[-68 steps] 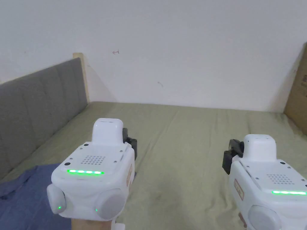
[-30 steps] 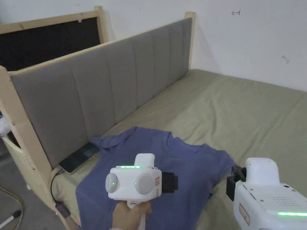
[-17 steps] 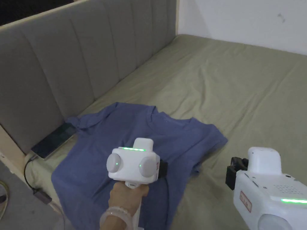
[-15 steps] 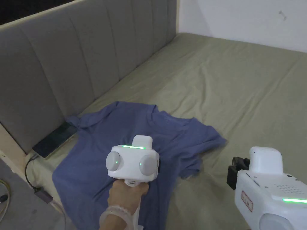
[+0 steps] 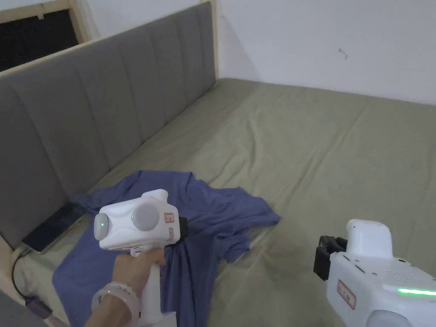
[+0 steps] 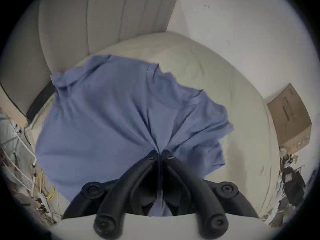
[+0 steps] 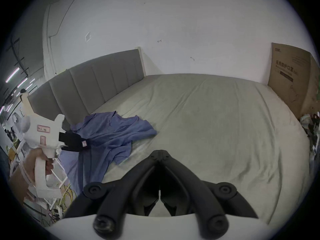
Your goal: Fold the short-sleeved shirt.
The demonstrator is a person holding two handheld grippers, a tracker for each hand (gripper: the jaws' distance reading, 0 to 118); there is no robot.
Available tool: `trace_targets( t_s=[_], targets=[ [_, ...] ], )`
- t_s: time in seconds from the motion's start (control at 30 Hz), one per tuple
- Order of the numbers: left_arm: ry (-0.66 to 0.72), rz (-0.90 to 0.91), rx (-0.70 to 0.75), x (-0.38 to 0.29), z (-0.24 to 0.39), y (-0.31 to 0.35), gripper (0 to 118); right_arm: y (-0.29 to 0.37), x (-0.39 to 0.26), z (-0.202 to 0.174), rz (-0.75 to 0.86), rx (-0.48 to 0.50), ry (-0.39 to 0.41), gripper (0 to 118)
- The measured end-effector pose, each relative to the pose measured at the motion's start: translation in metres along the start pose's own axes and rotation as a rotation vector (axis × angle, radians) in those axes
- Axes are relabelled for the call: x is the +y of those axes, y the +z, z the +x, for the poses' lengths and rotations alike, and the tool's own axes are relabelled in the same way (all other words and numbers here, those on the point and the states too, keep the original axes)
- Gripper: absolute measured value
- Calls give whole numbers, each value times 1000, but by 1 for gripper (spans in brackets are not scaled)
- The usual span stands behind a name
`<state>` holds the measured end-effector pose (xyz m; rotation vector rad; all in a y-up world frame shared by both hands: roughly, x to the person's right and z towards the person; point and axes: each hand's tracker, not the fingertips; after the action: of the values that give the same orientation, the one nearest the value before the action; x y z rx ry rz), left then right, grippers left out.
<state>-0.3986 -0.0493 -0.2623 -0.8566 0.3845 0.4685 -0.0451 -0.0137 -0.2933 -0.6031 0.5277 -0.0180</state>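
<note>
Shirt [image 5: 221, 213] — flat by the headboard [image 5: 106, 106] moments ago — now bunches toward the left gripper [image 6: 160, 154] pinching it; right gripper [image 7: 161, 152], pressed together, holds nothing, so folding hasn't begun.

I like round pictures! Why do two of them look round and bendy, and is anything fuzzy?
Both gripper views come through a fisheye lens: a dark ring frames them and the bed edge bows. In the left gripper view the blue shirt looks soft and slightly smeared near the left gripper. The head view is straight-edged, dim and a bit grainy, with the gripper lights glowing green.
</note>
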Motion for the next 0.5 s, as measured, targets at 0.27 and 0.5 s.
trace_targets(
  t_s=[0.27, 0.5],
  targets=[
    [-176, 157, -125, 39, 100, 79, 2, 62, 15, 42, 108, -41, -46, 1],
    [-308, 214, -499, 36, 254, 145, 2, 127, 23, 107, 219, -187, -129, 1]
  ],
)
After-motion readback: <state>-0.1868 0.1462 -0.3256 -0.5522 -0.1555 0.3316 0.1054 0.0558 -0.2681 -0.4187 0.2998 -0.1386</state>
